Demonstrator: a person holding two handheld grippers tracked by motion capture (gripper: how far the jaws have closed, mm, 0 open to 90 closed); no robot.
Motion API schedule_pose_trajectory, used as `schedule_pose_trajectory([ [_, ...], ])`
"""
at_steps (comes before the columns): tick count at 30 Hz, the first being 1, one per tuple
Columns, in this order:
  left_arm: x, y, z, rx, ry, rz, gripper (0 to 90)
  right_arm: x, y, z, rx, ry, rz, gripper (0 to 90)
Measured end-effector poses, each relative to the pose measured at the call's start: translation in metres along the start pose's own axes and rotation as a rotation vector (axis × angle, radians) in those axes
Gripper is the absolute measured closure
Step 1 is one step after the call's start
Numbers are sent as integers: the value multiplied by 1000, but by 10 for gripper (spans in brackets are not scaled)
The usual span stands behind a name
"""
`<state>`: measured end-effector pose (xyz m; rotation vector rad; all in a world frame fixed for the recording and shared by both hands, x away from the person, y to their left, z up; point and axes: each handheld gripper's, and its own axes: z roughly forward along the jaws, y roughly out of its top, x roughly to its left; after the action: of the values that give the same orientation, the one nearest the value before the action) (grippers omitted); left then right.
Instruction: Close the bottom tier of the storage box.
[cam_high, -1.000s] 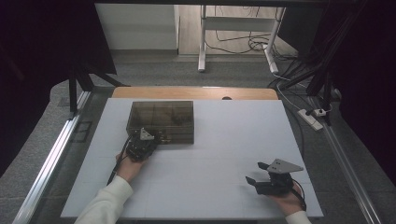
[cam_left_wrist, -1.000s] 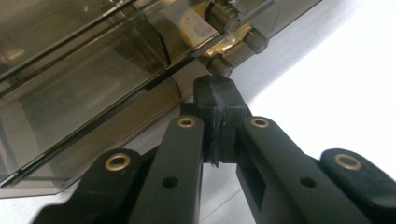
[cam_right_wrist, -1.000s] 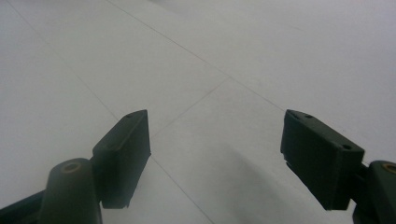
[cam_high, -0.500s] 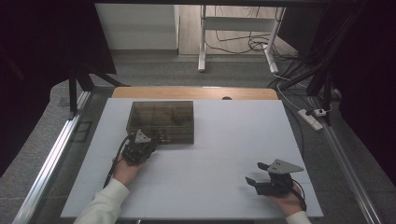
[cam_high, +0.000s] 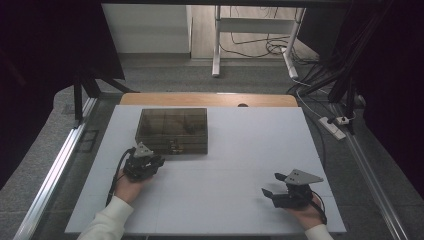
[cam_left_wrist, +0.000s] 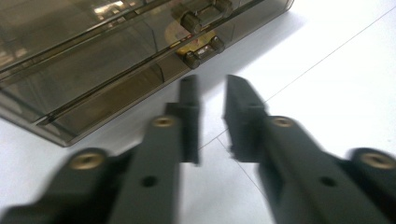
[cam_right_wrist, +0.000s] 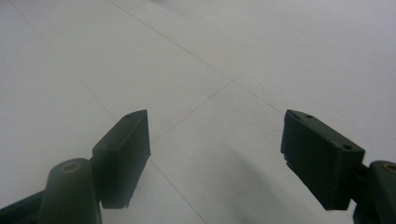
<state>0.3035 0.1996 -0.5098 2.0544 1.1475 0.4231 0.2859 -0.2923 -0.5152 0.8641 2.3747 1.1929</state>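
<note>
Left tongs (cam_high: 150, 161) just near of the smoky box (cam_high: 172, 130), at its near-left part.

The closed box lies on the far-left part of the white counter (cam_high: 240, 150), its long axis running left to right. The left tongs have just been opening; there is a small gap between them and nothing inside it. They point far and slightly right at the front latch (cam_left_wrist: 200, 46), which is close ahead. The right tongs (cam_high: 274, 186) rest well apart at the near right, wide apart and empty, so the left hand is clearly the nearer one.
</note>
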Motion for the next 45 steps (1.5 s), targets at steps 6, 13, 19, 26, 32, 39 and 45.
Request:
schedule_pose_trajectory([
  [6, -7, -9, -16, -32, -21, -11, 377, 1, 1, 0, -5, 1, -5, 241],
  [13, -12, -22, -32, -58, -51, 1, 314, 1, 2, 0, -8, -1, -1, 240],
  [19, -14, -35, -43, -73, -75, 7, 294, 0, 2, -2, -15, -8, -3, 239],
  [26, -18, -50, -53, -88, -99, 34, 290, -1, 1, -6, -29, -17, 7, 239],
  [32, -17, -51, -53, -87, -102, 39, 285, 0, 1, -8, -34, -23, 8, 239],
  [39, -19, -50, -51, -84, -112, 44, 284, 0, 1, -8, -37, -24, 4, 240],
  [45, -19, -51, -49, -77, -115, 42, 283, 0, 1, -9, -38, -24, 3, 239],
])
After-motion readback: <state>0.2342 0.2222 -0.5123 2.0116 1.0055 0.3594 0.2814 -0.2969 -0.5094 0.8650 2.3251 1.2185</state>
